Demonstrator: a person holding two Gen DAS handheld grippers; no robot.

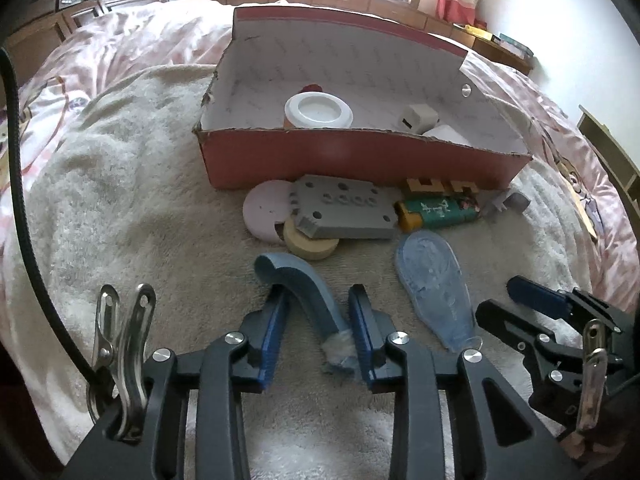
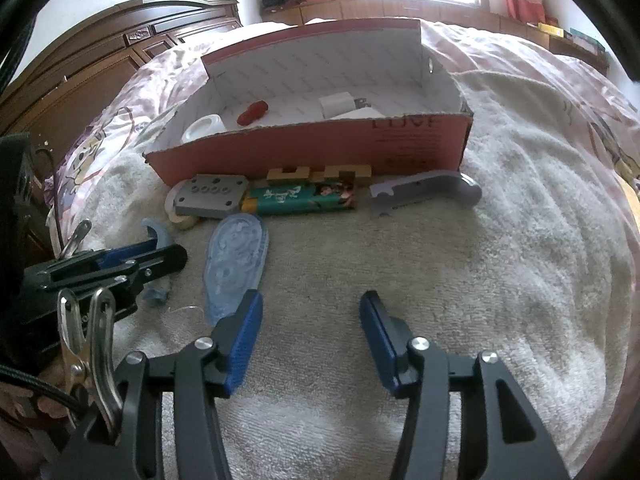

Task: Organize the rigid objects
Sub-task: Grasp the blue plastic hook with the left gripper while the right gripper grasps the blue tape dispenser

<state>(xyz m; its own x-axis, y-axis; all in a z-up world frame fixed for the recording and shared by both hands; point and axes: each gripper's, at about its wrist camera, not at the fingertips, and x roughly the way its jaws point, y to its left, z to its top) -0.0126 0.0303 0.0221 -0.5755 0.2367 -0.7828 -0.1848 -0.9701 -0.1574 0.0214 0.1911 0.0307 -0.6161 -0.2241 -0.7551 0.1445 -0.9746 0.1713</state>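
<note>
Straddling the curved blue plastic hook [image 1: 304,296] at lower centre, my left hand-held gripper [image 1: 318,322] stands slightly spread, my right hand-held gripper [image 2: 311,336] wide and empty.

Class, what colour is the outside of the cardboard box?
Red outside on the box, white inside; right wrist view shows it best.

Box [image 1: 360,160] sits on the bed's towel [image 1: 120,200]; cup [image 1: 318,110] inside it, plate [image 1: 344,212] and lighter [image 1: 436,212] before it, curved handle [image 1: 304,288] nearest, insole [image 1: 436,284] right.

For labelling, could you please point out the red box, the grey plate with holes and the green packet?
red box [image 1: 360,160] left wrist view, front wall
grey plate [image 1: 344,210] left wrist view, top face
green packet [image 2: 304,199] right wrist view, printed side
</note>
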